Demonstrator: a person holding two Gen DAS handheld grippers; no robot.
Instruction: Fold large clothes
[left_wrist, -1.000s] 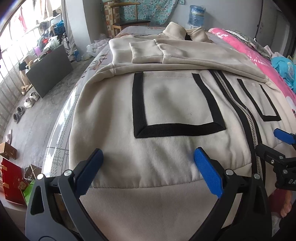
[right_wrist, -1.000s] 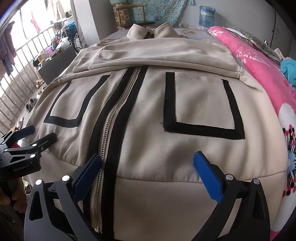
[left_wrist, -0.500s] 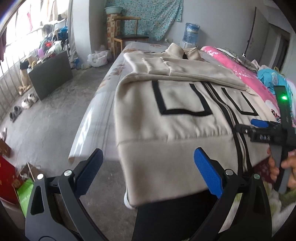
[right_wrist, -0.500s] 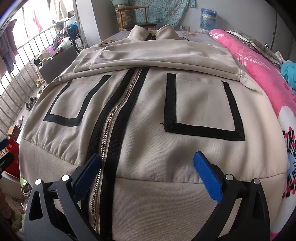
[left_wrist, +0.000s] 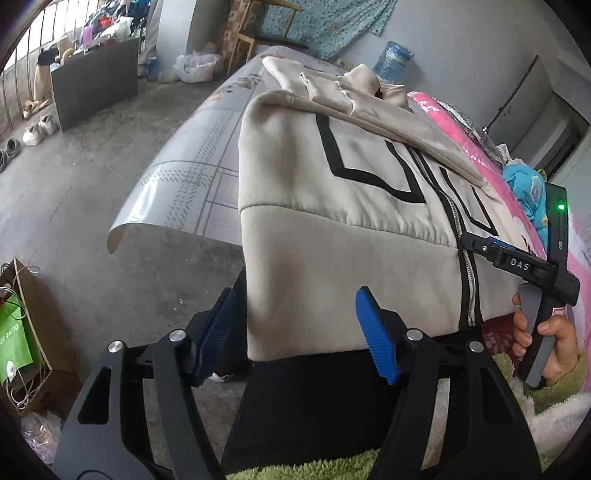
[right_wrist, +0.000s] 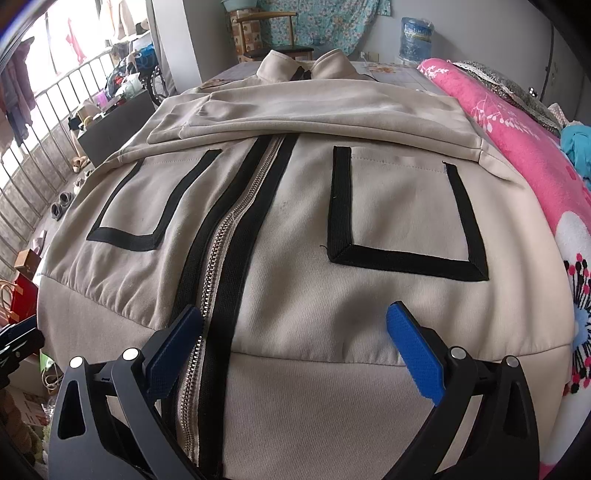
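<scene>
Left tool agape off jacket corner

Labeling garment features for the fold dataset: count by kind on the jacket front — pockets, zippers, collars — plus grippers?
Black-trimmed patch pockets: 2 (one, other)
Silver metal zipper: 1
Stand-up beige collar: 1
Blue-padded black grippers: 2 (left gripper, right gripper), both open
Total: 6, all on or at the one beige zip-up jacket.
</scene>
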